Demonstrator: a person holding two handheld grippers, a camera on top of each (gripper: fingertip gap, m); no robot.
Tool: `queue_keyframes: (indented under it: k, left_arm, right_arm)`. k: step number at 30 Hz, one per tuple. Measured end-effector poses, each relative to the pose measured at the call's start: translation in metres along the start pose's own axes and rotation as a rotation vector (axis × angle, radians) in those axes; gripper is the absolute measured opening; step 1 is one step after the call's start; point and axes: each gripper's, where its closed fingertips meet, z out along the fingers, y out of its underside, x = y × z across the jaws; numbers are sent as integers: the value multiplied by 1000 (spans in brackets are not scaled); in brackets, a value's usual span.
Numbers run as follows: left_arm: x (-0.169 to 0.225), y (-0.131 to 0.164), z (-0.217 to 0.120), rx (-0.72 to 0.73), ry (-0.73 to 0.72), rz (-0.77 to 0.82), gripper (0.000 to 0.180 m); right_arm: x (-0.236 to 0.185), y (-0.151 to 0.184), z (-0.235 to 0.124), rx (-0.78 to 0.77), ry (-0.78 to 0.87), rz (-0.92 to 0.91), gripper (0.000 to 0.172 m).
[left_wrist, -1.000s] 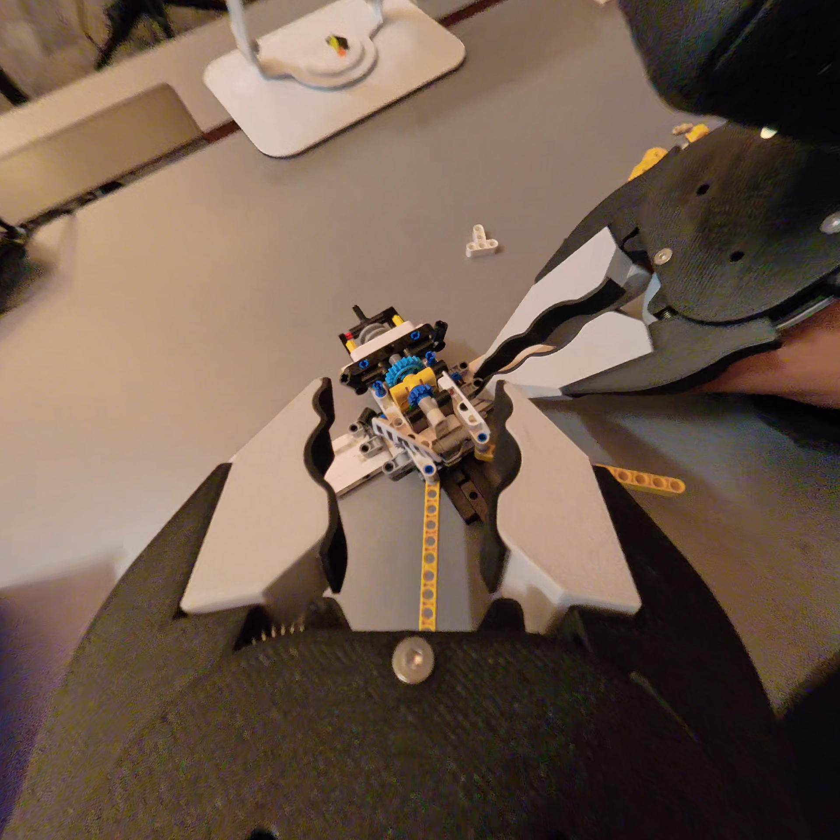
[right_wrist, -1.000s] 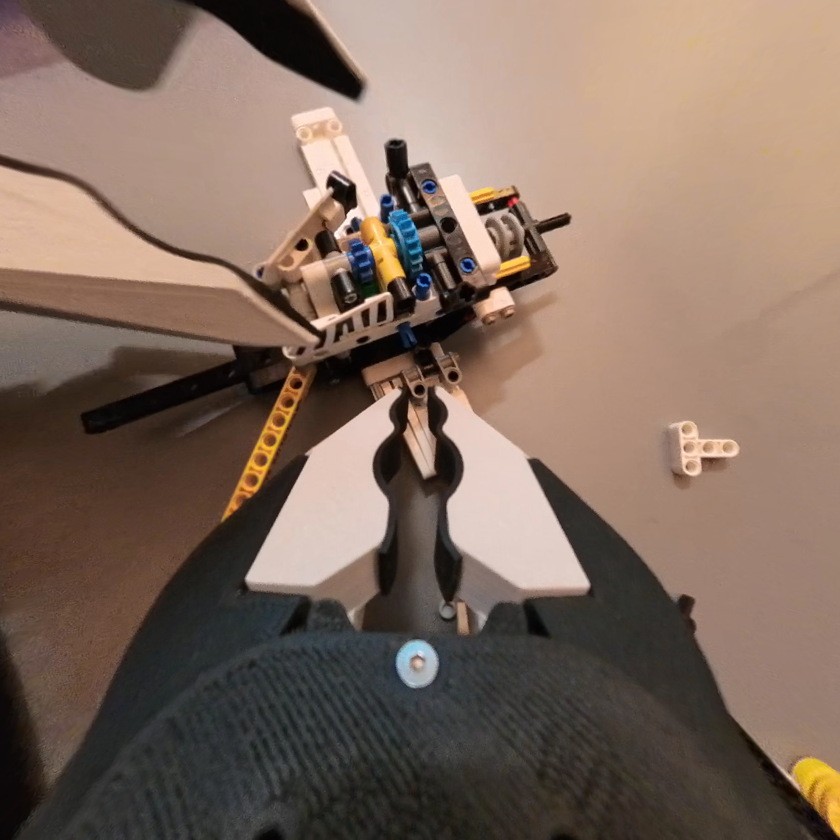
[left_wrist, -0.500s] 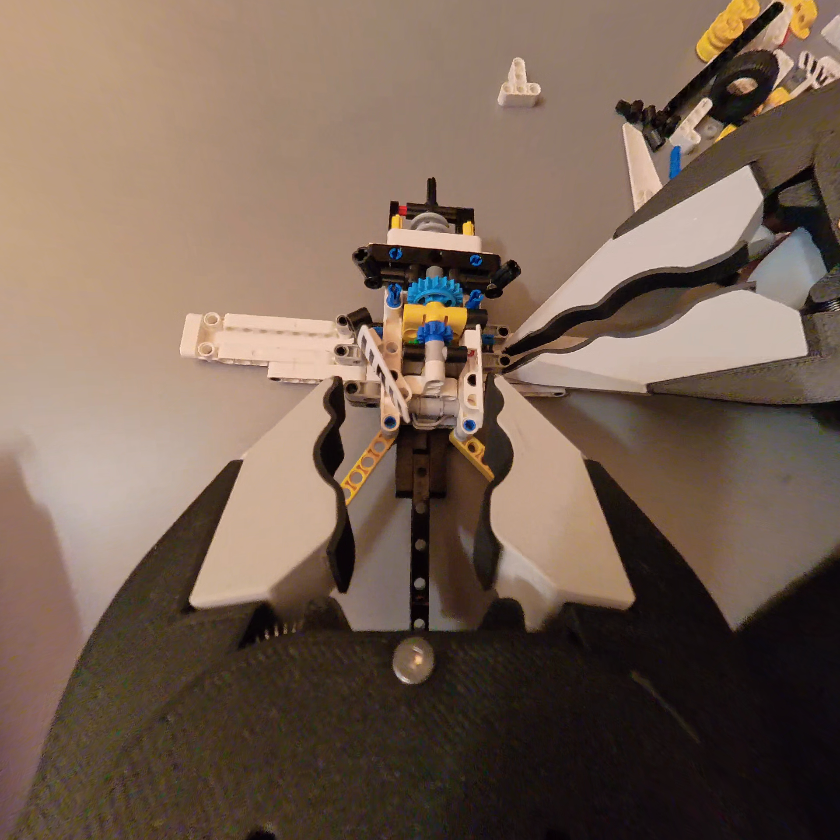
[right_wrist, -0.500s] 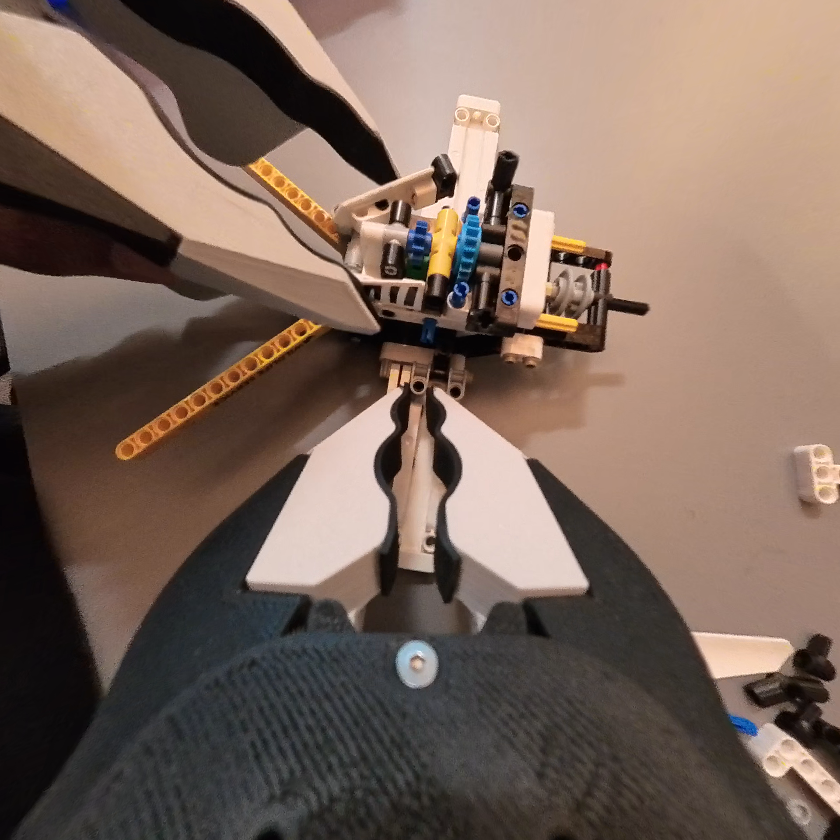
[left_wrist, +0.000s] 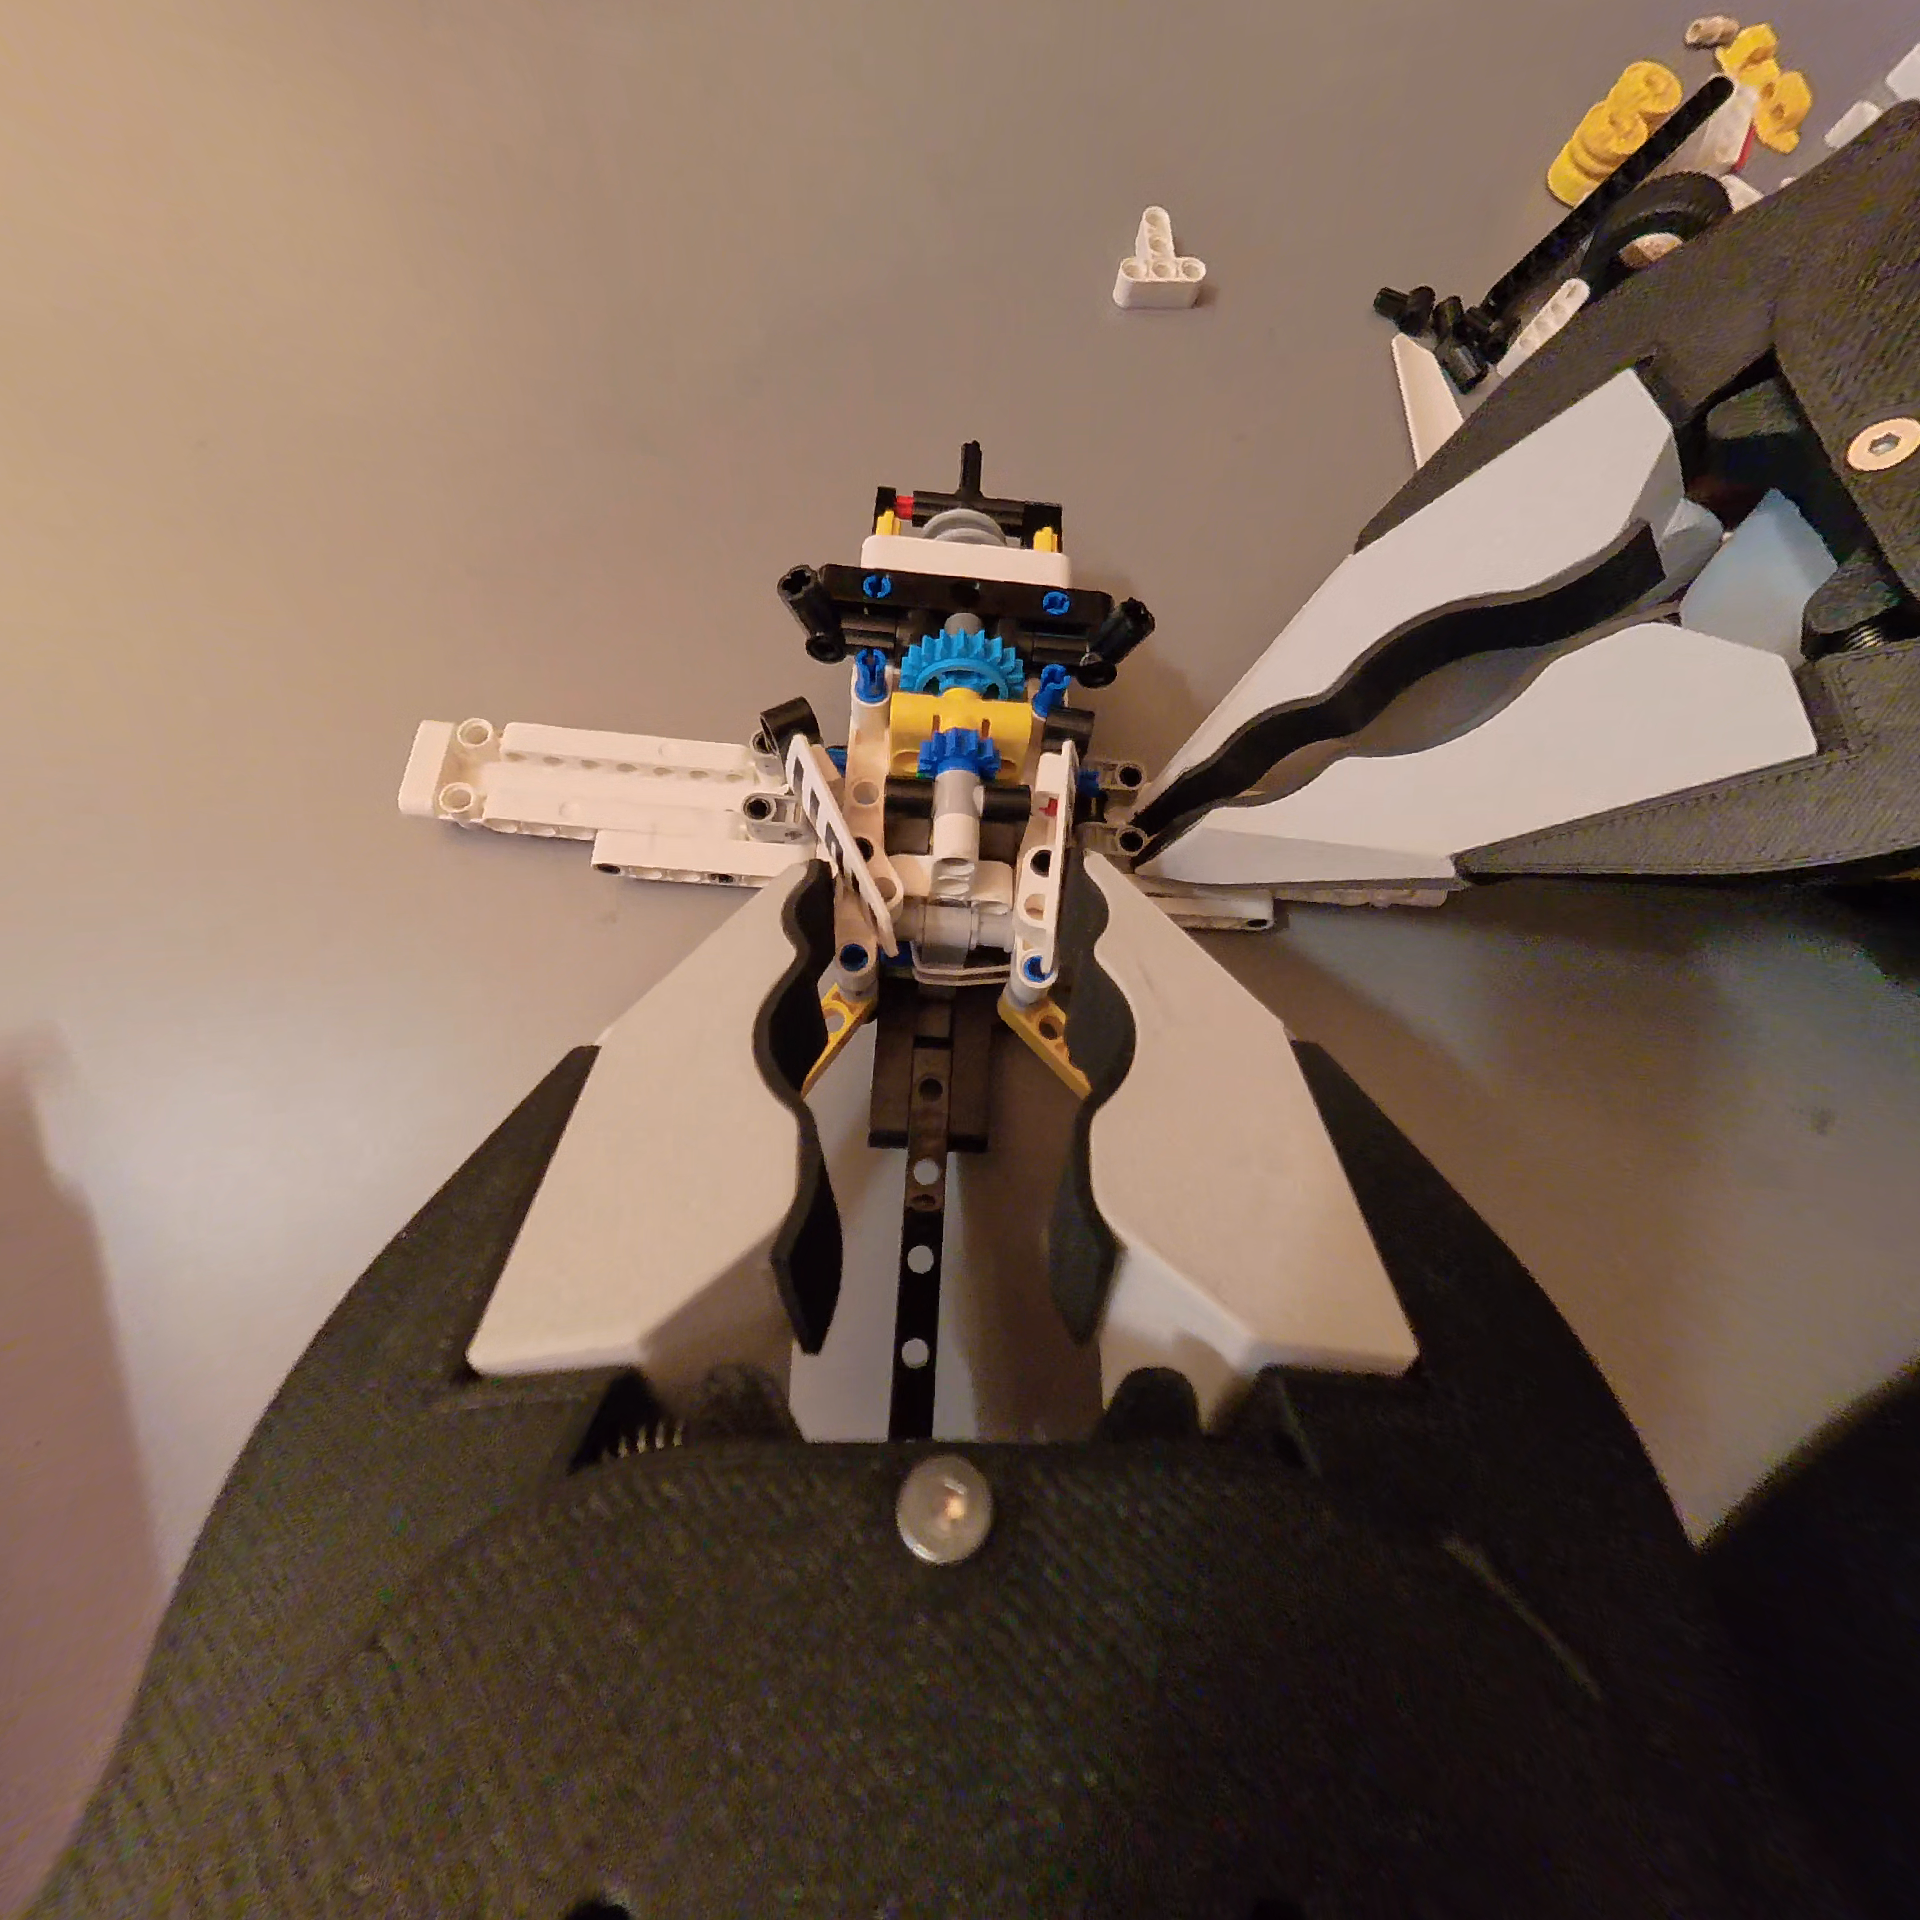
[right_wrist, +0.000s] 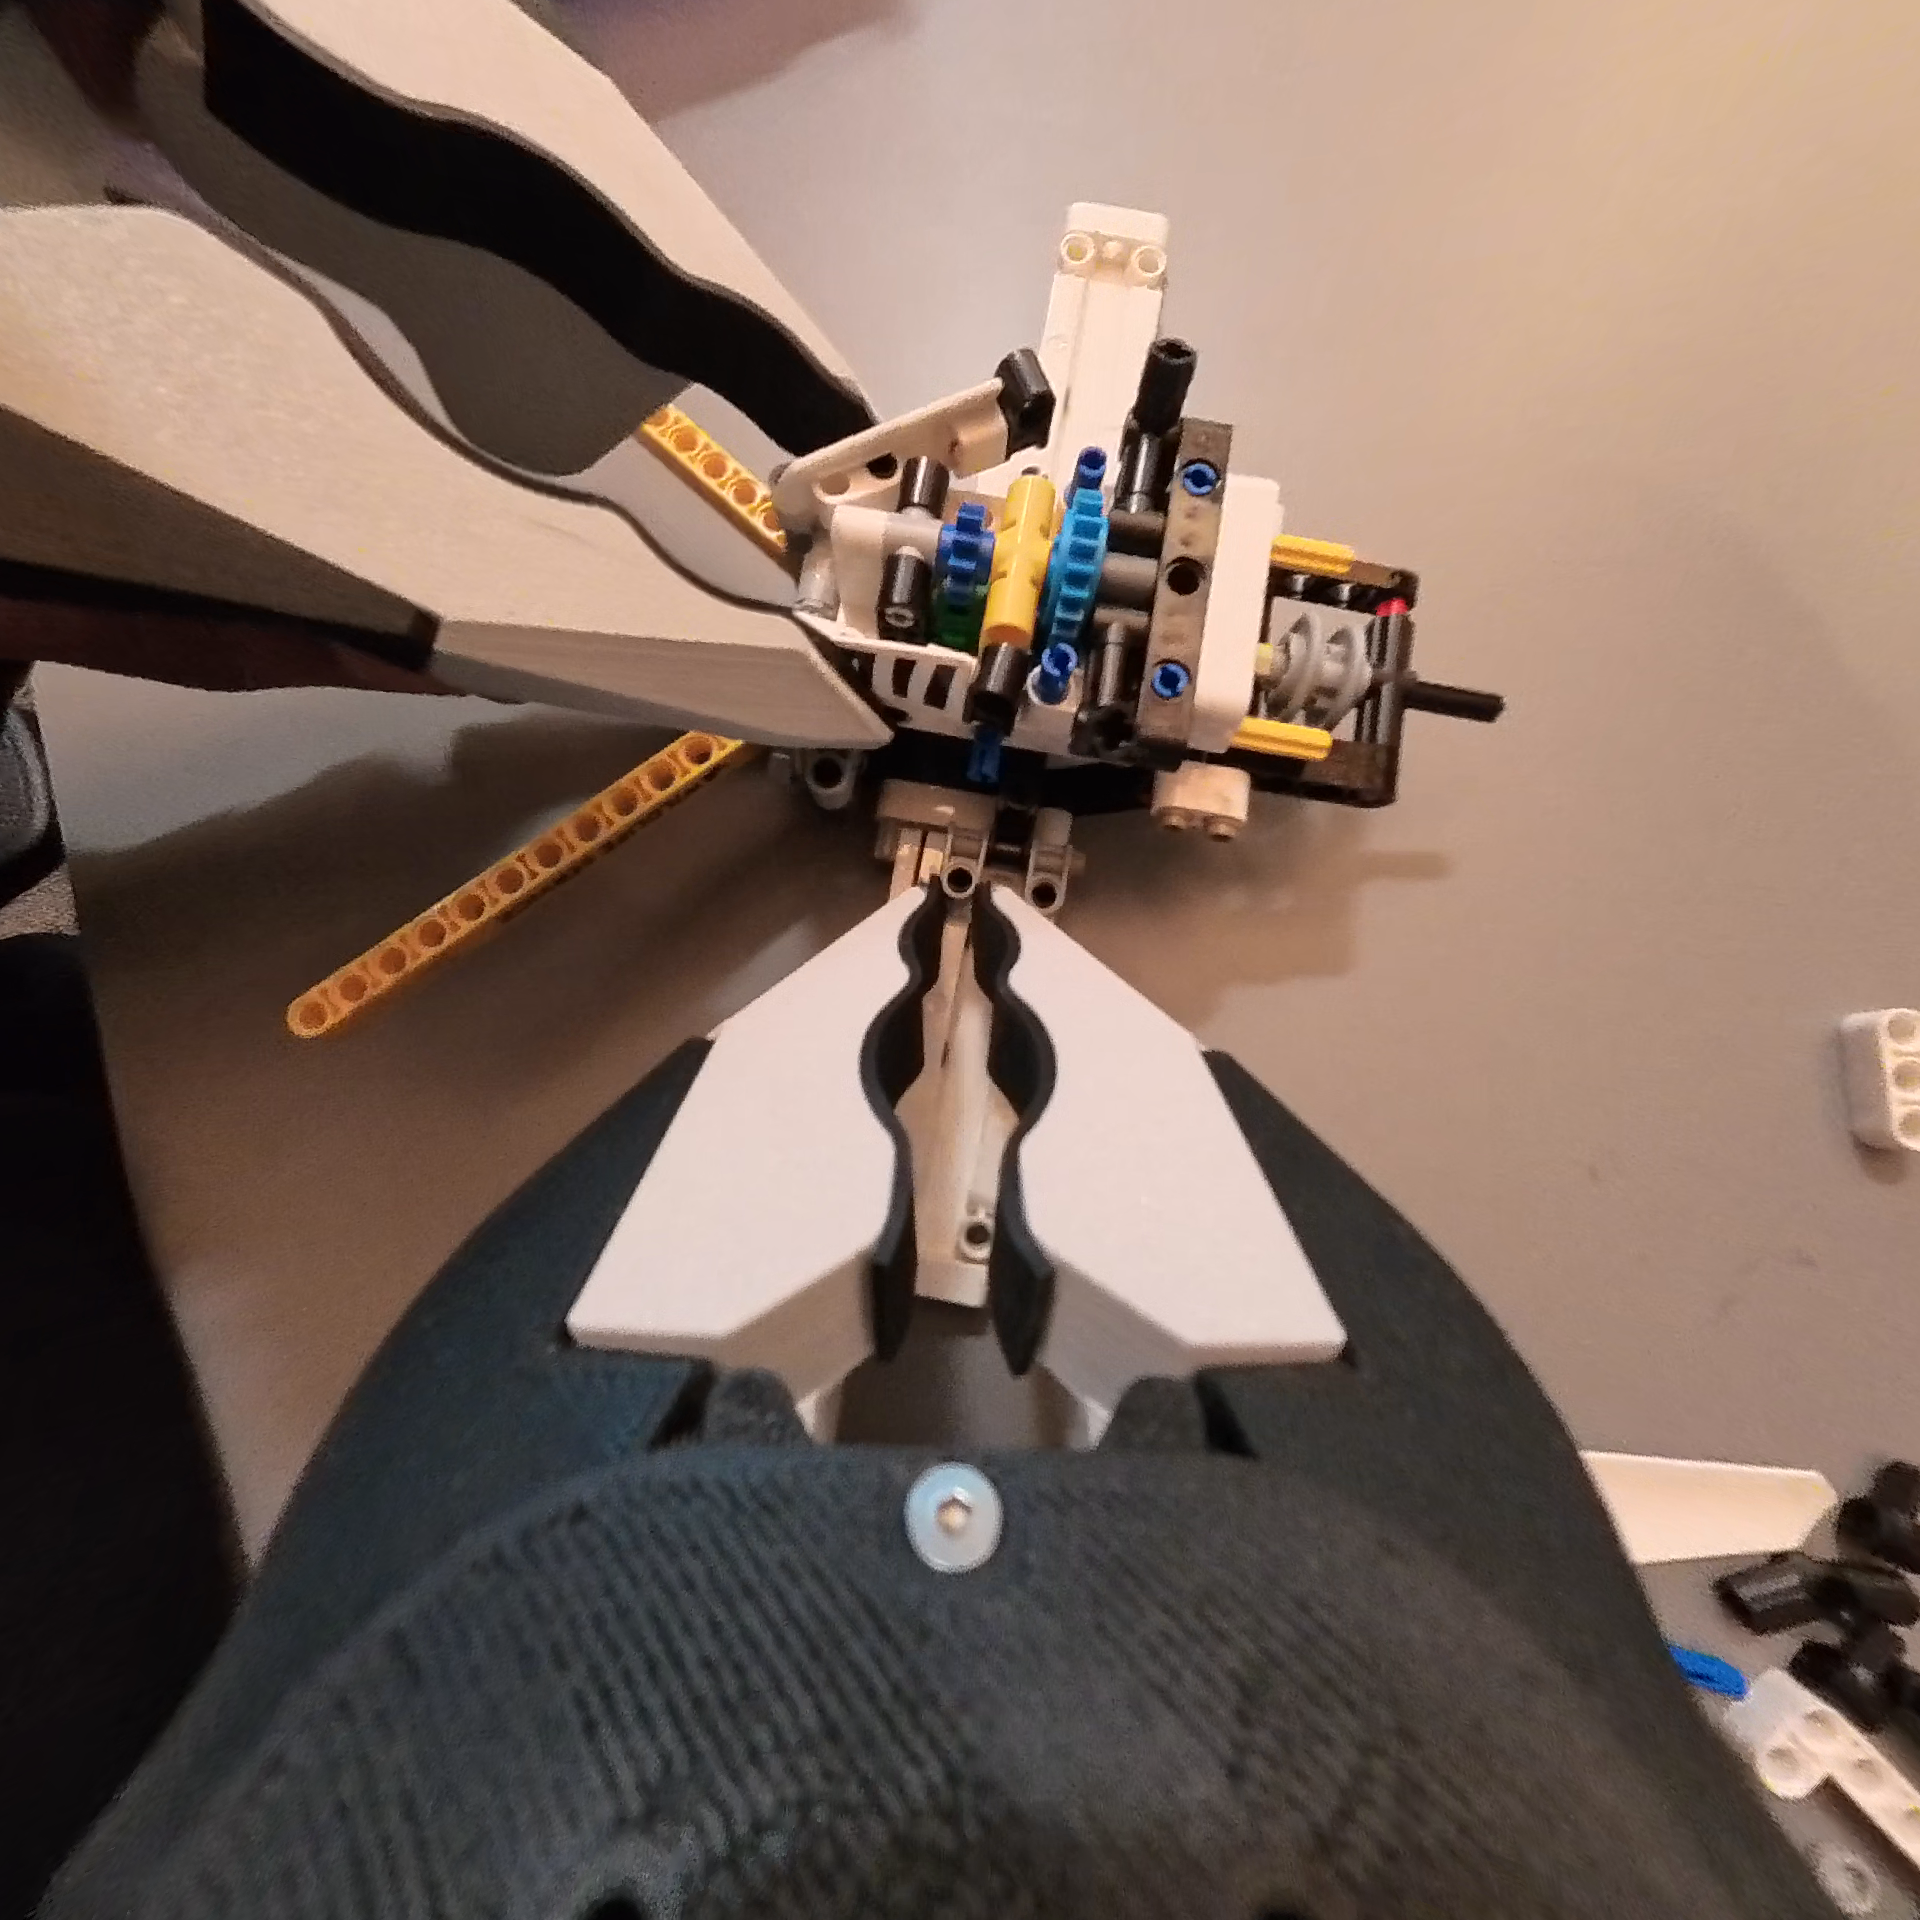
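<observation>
A building-brick model (left_wrist: 956, 727) with blue gears, a yellow block and white wing panels lies on the grey table (left_wrist: 416, 312). My left gripper (left_wrist: 945, 914) is closed around the rear of its body, and both pads press on the white side beams. A black beam (left_wrist: 920, 1247) runs back between its fingers. My right gripper (right_wrist: 956, 914) is shut on the thin white wing panel (right_wrist: 951, 1143) on the model's (right_wrist: 1091, 582) near side. In the left wrist view the right gripper (left_wrist: 1143, 826) comes in from the right. In the right wrist view the left gripper (right_wrist: 862, 582) comes in from the upper left.
A small white T-shaped piece (left_wrist: 1155, 265) lies apart on the table and also shows in the right wrist view (right_wrist: 1886, 1075). A pile of loose yellow, black and white parts (left_wrist: 1662, 156) lies at the far right. Two long yellow beams (right_wrist: 520, 894) stick out from the model. About 5 centimeters separates my left fingertips from my right. From the right gripper's tips to the small white T-shaped piece (left_wrist: 1155, 265) is close to 15 centimeters.
My left gripper's jaws have narrowed until the pads meet the model's body. The right gripper has kept its hold on the white panel. Both views have swung to look more steeply down.
</observation>
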Motion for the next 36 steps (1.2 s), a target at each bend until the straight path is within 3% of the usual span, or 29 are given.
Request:
queue_keyframes:
  k: [8, 9, 11, 12, 15, 17, 22, 36]
  left_arm:
    - [-1, 2, -1, 7, -1, -6, 45]
    - [-2, 2, -1, 8, -6, -6, 46]
    - [-2, 0, 1, 1, -30, 20, 45]
    - [-2, 0, 1, -10, -38, 27, 46]
    - [-3, 0, 0, -2, -13, 5, 45]
    - [-3, 0, 0, 4, -3, 3, 45]
    - [-2, -1, 2, 2, -15, 23, 45]
    - [-3, -3, 3, 34, -28, 31, 45]
  right_arm:
    - [-5, 1, 0, 6, -106, -17, 1]
    - [-8, 1, -1, 9, -141, -20, 0]
    - [-40, -23, -10, 125, -363, 97, 0]
    - [-36, -28, -8, 133, -313, 124, 0]
    - [-9, -28, -13, 95, 23, -32, 0]
    - [1, -27, -20, 98, 112, -68, 0]
    - [3, -8, -9, 54, 32, 52, 13]
    - [8, -4, 5, -24, 68, 28, 5]
